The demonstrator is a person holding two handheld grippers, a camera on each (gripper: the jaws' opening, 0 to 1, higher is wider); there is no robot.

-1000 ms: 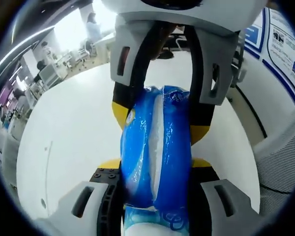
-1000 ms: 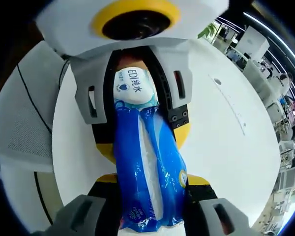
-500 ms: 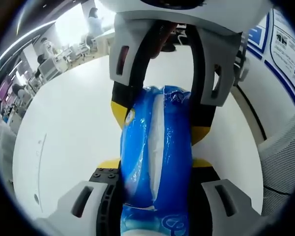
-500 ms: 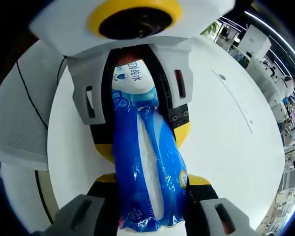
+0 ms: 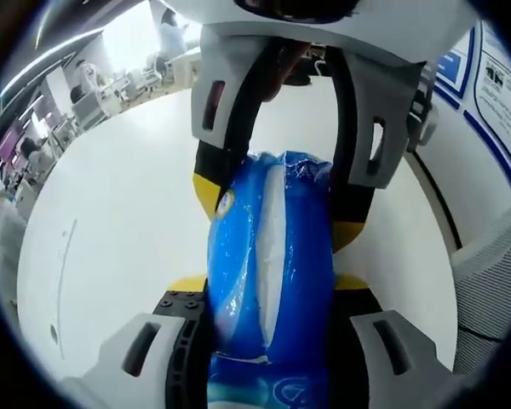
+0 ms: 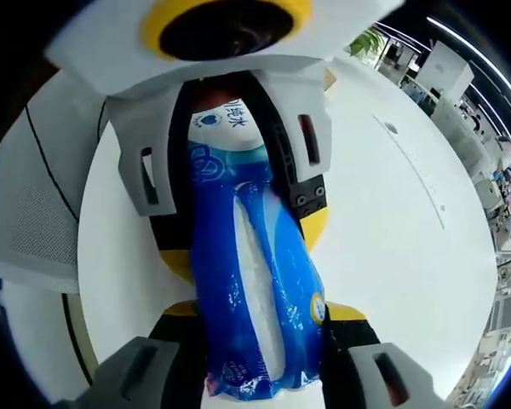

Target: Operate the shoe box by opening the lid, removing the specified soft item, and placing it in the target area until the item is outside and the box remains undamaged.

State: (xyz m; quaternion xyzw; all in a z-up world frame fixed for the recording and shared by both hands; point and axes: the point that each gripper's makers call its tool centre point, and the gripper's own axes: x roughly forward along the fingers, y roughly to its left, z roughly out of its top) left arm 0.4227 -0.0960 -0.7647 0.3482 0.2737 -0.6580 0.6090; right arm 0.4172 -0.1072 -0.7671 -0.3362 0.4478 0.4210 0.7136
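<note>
A blue plastic tissue pack (image 5: 271,256) runs up the centre of both views, held above a white counter (image 5: 119,230). The left claw (image 5: 271,294) is clenched on one end and the right claw (image 6: 260,319) on the other, each facing its partner. Sharing the grip probably keeps the soft pack from sagging or slipping during carrying.

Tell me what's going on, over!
Both grippers, left and right, shut on blue tissue pack. Held above white table. Nothing in the way.
</note>
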